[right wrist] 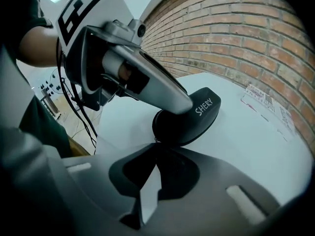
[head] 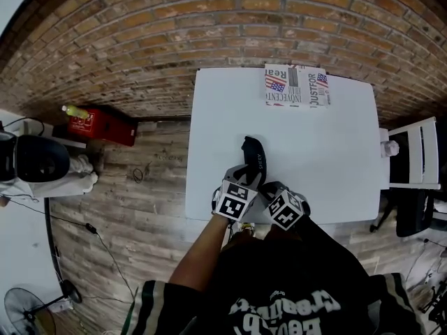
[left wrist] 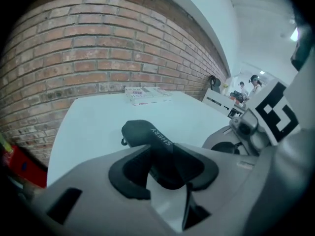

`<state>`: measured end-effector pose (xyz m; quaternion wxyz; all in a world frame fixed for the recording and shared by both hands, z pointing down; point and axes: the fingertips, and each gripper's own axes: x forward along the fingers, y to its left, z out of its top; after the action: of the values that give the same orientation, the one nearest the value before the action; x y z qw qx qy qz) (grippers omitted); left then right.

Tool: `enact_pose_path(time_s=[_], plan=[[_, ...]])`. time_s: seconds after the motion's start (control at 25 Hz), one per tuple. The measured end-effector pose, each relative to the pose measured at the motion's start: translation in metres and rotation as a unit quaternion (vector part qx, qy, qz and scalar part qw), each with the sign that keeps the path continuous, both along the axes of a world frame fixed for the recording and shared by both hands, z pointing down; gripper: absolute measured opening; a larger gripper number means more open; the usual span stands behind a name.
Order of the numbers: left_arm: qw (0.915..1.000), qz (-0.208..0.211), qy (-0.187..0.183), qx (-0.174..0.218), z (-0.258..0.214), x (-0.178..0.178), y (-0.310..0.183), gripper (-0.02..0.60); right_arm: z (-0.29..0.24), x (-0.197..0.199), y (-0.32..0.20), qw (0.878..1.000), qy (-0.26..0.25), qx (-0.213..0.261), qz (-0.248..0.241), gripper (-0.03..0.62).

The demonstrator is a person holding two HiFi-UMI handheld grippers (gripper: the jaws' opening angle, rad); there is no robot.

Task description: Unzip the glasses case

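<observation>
The near end of the glasses case is being clamped between the jaws of the left gripper; the right gripper is being held with its jaws closed together, tips right at the case's near rim; whether the zip pull is being pinched there cannot be told. The step is probably being done best if the case is kept pinned to the table by the left gripper while the right one is drawn along the seam, following its curve rather than being lifted off it; a slackening clamp would be letting the case slide. The case is lying near the table's front edge, pointing away from the person; it is being seen as a black, rounded, gently curved shell with pale lettering along one side; a small loop is hanging at its far end.
</observation>
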<state>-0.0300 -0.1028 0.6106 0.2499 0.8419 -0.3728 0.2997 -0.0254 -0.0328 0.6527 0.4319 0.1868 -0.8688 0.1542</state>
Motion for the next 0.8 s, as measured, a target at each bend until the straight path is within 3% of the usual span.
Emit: enact_pose_path(time_s=[0.28, 0.8], plan=[[0.998, -0.042, 0.041, -0.023, 0.007, -0.017, 0.003, 0.146, 0.002, -0.004, 0.0, 1.0, -0.002, 0.004, 0.007, 0.014], [0.9979, -0.042, 0.046, -0.021, 0.008, -0.018, 0.004, 0.149, 0.003, -0.002, -0.001, 1.0, 0.006, 0.011, 0.014, 0.014]])
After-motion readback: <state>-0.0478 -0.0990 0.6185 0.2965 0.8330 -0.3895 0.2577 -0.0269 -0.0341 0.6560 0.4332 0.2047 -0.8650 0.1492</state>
